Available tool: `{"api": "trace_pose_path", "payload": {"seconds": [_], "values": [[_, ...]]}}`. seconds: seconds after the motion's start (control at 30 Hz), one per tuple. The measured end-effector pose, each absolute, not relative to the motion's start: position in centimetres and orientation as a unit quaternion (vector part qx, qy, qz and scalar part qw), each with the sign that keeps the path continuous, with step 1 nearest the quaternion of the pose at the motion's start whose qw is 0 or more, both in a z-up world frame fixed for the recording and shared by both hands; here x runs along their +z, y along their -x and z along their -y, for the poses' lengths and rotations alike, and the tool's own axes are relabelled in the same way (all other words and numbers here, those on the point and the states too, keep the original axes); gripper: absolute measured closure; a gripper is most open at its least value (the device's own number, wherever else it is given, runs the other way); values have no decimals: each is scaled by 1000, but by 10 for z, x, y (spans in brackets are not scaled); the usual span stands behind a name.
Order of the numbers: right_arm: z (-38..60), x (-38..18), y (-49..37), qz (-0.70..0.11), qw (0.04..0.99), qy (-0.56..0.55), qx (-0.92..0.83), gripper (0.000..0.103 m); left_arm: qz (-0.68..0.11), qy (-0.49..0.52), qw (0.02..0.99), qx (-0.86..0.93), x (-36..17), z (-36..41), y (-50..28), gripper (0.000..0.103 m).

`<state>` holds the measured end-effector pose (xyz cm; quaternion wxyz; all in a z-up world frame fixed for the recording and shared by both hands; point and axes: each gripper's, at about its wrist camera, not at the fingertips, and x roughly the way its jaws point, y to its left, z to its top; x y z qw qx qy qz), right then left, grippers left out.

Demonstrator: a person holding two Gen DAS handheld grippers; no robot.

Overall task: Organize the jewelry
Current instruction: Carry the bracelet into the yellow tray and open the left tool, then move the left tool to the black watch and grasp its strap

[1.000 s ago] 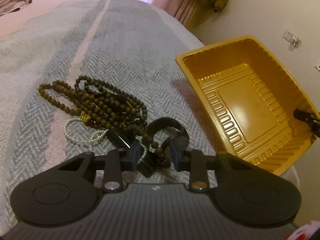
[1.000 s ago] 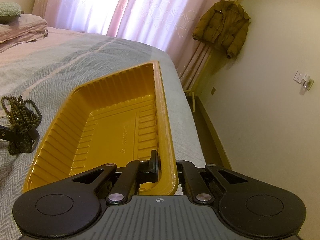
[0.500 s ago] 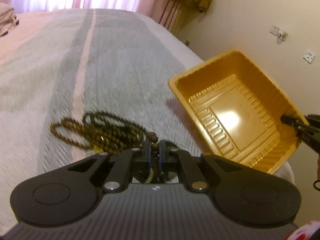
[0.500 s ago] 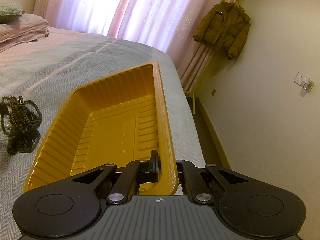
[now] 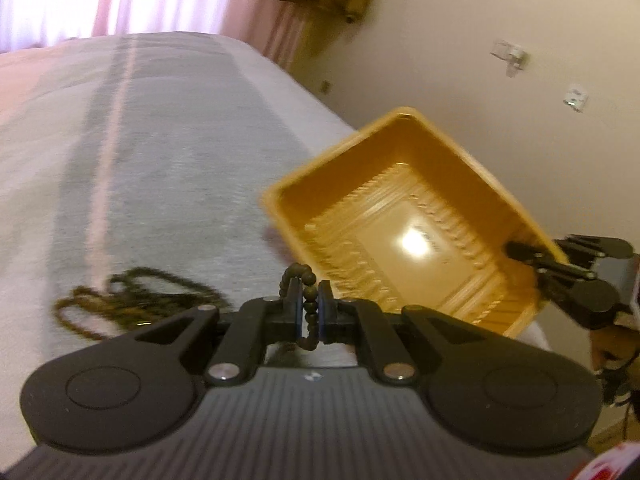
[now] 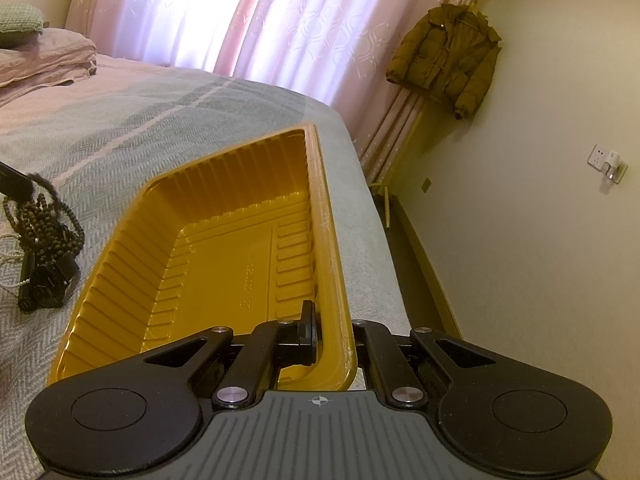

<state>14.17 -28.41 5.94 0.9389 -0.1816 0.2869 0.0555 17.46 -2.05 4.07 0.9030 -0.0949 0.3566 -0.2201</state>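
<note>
- left gripper [image 5: 309, 309]: jaws nearly closed, clamped on a strand of the dark bead necklace [image 5: 308, 312]. a short loop of beads stands above the fingertips and another hangs below them.
- right gripper [image 6: 326, 330]: jaws closed on the near right corner of the yellow tray [image 6: 120, 256], one finger inside the wall, the other outside under the rim.
- yellow tray, left wrist view [image 5: 460, 148]: tilted up at the gripped corner, open face turned toward the left gripper. its near rim lies just beyond the left fingertips. ribbed floor bare.
- jewelry pile [image 6: 44, 236]: dark bead strands lie heaped on the bed cover to the left of the tray, near its left wall but apart from it. a black watch [image 6: 46, 286] lies at the near end of the heap, with a thin pale bead strand [image 6: 12, 258] beside it. in the left wrist view the heap [image 5: 132, 298] is blurred.
- bed cover [image 6: 120, 128]: grey herringbone with a pale stripe. open fabric extends left of the tray and beyond it toward the curtains [image 6: 240, 20].
- bed edge: runs just right of the tray's right rim; floor and wall lie beyond, with a brown jacket [image 6: 444, 56] hanging on the wall.
</note>
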Motion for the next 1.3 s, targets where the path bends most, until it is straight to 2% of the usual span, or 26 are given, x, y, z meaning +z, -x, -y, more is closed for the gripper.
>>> {"api": "trace_pose_path", "payload": {"seconds": [0.37,0.87,0.97,1.03,1.17,1.3], "values": [[282,64,-146,-305,934,182,43,99,-364,93,884,-277,33,95,-182,97],[279,62,-164,-378,899,215,46,99,-387,65,874,-285,13,114,-194,97],[276,62,-165,-385,893,226,49,99,-388,59,875,-283,13,117,-194,92],[275,63,-166,-387,892,229,50,99,-382,64,877,-283,16,113,-193,81],[270,61,-165,-390,888,237,51,99,-367,68,889,-267,25,94,-186,76],[268,60,-167,-395,884,243,53,99,-356,67,904,-228,28,60,-176,64]]}}
